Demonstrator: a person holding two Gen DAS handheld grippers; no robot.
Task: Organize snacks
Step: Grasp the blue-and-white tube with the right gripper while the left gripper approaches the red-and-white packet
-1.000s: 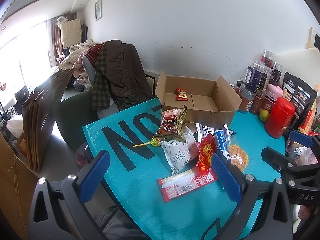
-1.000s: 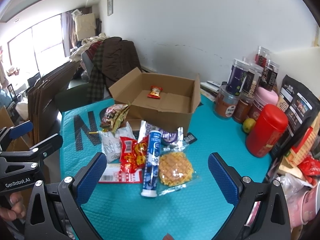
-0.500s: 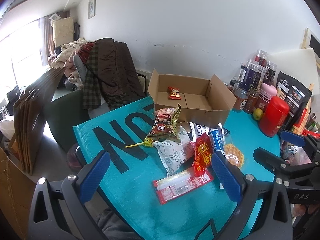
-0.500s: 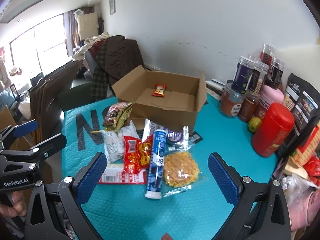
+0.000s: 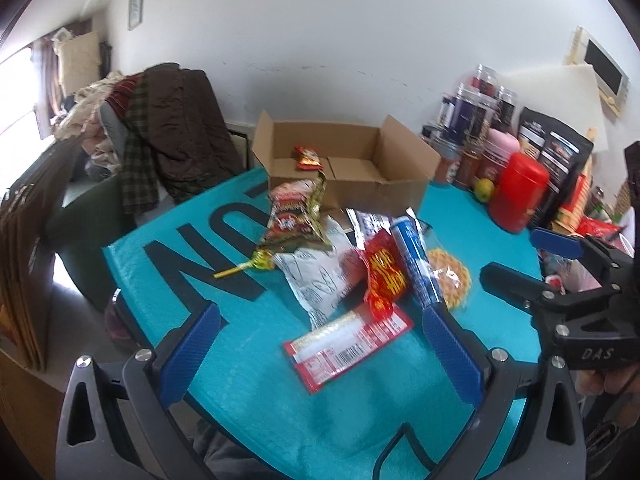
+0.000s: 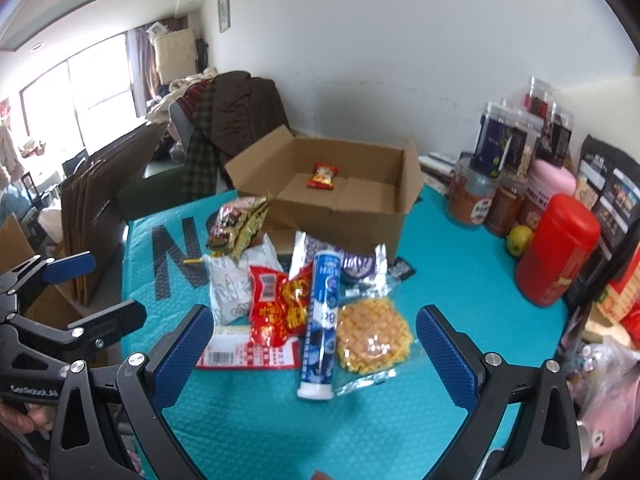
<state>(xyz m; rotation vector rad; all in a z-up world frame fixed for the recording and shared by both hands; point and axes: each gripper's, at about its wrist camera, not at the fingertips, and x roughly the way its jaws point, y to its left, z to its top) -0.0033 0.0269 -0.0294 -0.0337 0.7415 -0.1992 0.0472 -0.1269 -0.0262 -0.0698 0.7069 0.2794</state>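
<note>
The snacks lie in a loose heap on the teal surface (image 6: 460, 280), just in front of the open box (image 6: 340, 200), which so far holds a single small red packet (image 6: 322, 175). Both hand-held grippers hover short of the heap on the side away from the box, empty, jaws spread wide.

The right hand-held gripper (image 6: 312, 352) looks the better placed for the next pick. The blue tube (image 6: 322, 320) lies almost dead ahead of it, long axis running from its white cap near the gripper towards the box, so it points nearly along the fingers and sits between them. A straight reach with jaws closing across the tube's width should do; no wrist turn seems needed. The waffle (image 6: 374, 334) lies touching the tube on the side away from the left gripper, the red bag (image 6: 280, 308) on the other.

The left hand-held gripper (image 5: 320, 344) faces the flat barcode wrapper (image 5: 348, 340) instead, which lies slantwise across its gap, nearer than anything else in the heap. From here the tube (image 5: 412, 260) is off towards the right finger and angled.

The left wrist view alone shows the lollipop (image 5: 252, 266) in full, stick pointing away from the heap, beside the chip bag (image 5: 296, 220) propped near the box; the right view shows only the stick end. The right view, in turn, shows the silver-purple wrapper (image 6: 348, 264) behind the tube more plainly, and the box floor more openly.
</note>
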